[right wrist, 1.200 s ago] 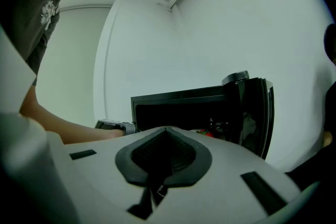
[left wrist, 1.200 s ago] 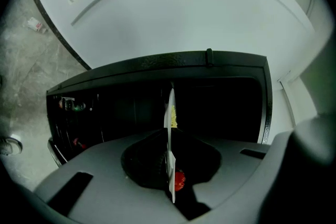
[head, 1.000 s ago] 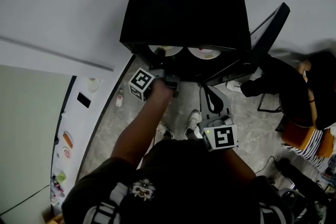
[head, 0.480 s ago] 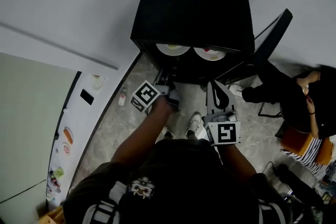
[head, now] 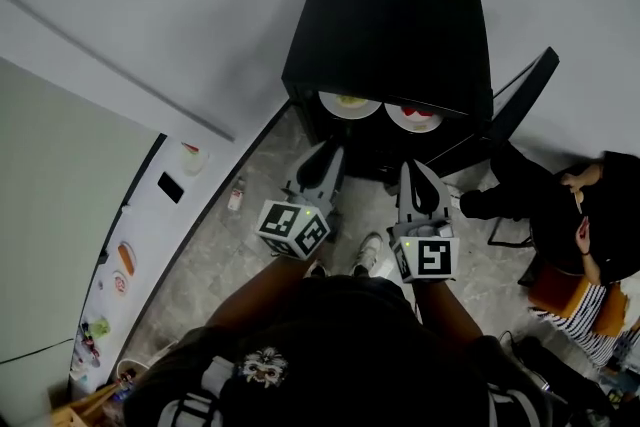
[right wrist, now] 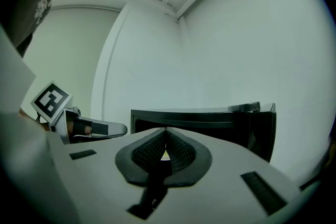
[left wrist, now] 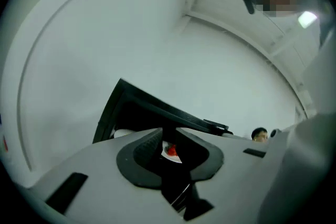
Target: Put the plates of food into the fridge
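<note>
Black fridge (head: 400, 35) holds both plates (head: 350, 103). Jaws of the left hand-held gripper (head: 325, 163) have just been closing and stand half apart, empty. The right hand-held gripper (head: 419, 177) is pinched together.

Both held level, my left gripper (head: 325, 157) has empty jaws apart, just now closing; my right gripper (head: 418, 173) has jaws together.

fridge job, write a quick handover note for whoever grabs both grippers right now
Left gripper: open, empty; its jaws have just been closing, nothing between them.
Right gripper: shut, empty.
Both are in front of the fridge, outside it.
Done: two plates inside, yellow-food plate left, red-food plate right.
Left: the door is open; probably shut it.
</note>
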`<action>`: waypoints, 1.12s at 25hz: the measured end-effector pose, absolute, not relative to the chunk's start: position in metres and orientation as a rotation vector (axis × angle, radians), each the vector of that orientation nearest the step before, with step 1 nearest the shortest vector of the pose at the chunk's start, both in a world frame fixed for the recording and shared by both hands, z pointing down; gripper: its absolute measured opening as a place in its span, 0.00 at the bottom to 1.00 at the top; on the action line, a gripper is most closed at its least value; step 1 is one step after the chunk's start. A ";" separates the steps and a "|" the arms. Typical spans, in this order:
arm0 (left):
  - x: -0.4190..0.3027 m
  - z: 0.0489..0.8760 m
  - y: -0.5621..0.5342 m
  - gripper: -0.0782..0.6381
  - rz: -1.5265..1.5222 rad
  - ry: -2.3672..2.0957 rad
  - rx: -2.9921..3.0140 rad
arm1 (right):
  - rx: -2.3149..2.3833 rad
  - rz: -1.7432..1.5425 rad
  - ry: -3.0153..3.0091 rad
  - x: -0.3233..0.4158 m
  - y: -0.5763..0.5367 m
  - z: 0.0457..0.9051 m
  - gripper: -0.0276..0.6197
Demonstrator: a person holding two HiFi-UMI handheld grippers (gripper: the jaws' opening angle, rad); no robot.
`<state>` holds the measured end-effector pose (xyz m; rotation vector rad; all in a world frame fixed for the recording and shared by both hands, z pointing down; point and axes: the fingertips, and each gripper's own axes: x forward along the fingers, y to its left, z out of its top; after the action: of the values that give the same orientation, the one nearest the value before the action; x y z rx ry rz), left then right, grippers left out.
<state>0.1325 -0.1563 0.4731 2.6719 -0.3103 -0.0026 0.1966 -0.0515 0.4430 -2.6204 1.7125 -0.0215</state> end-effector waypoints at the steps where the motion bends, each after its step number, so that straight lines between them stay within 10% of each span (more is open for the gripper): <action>1: 0.129 0.465 -0.152 0.22 -0.010 -0.307 2.739 | -2.619 -0.013 1.712 0.194 -0.052 0.439 0.08; 28: 0.089 0.415 -0.112 0.14 -0.043 -0.177 3.125 | -2.595 0.232 1.716 0.133 -0.045 0.396 0.08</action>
<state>0.0886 -0.1125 0.4153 3.1246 -0.1771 -0.0434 0.1326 -0.0452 0.3964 -2.5946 1.7162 0.2322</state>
